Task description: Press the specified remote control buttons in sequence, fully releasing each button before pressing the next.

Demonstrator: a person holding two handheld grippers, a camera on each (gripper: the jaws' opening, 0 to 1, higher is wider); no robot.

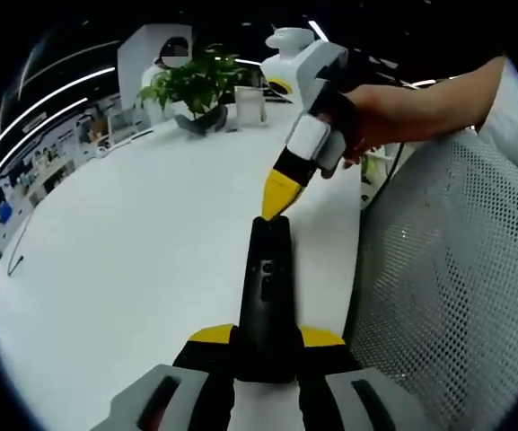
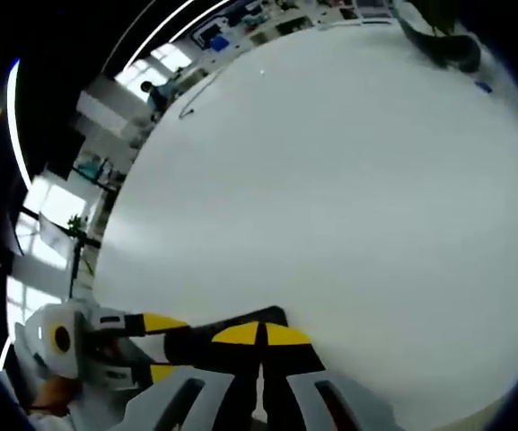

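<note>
Plainly, hold: the left hand-held gripper (image 1: 263, 346) is clenched on the near end of the black remote control (image 1: 267, 296), which lies lengthwise on the white worktop (image 1: 124, 260), close to its right edge beside a mesh chair (image 1: 456, 287).
Presser: the right hand-held gripper (image 1: 276, 205) comes in from above with its yellow tips drawn together into one point, touching the remote's far end (in the right gripper view its jaws meet at the seam (image 2: 260, 339), nothing between them).
Risk, wrong key: the tip sits at the far end, while the visible buttons lie nearer the middle; a push here may land on casing or a neighbouring key.
Risk, tipping: pressure at the unsupported far end could lever the remote in the left grip.
Risk, release: a tip left resting lightly may not count as fully off.
Risk, visibility: the potted plant (image 1: 196, 90) and cup (image 1: 250, 103) sit well away, no obstruction.
</note>
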